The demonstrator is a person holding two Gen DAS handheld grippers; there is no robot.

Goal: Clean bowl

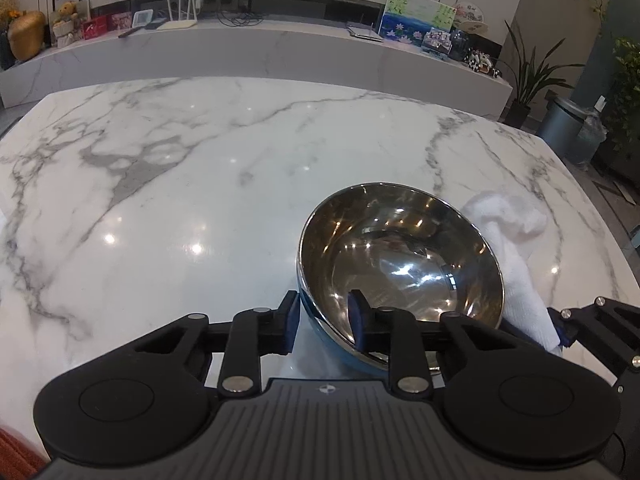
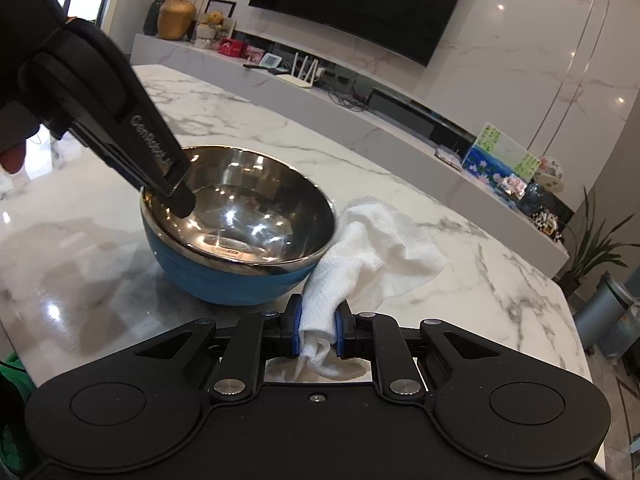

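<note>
A bowl (image 1: 400, 256), steel inside and blue outside, stands on the white marble table (image 1: 180, 168). My left gripper (image 1: 322, 320) straddles the bowl's near rim, one finger inside and one outside, with a gap still between the pads and the wall. In the right wrist view the left gripper (image 2: 176, 196) reaches into the bowl (image 2: 240, 248) from the upper left. My right gripper (image 2: 317, 334) is shut on a bunched white cloth (image 2: 372, 248), which lies on the table just right of the bowl. The cloth also shows in the left wrist view (image 1: 516, 248).
A long marble TV console (image 1: 260, 52) with a router, frames and ornaments runs behind the table. A grey bin (image 1: 568, 128) and potted plants stand beyond the table's right edge. A television (image 2: 360, 4) hangs on the wall.
</note>
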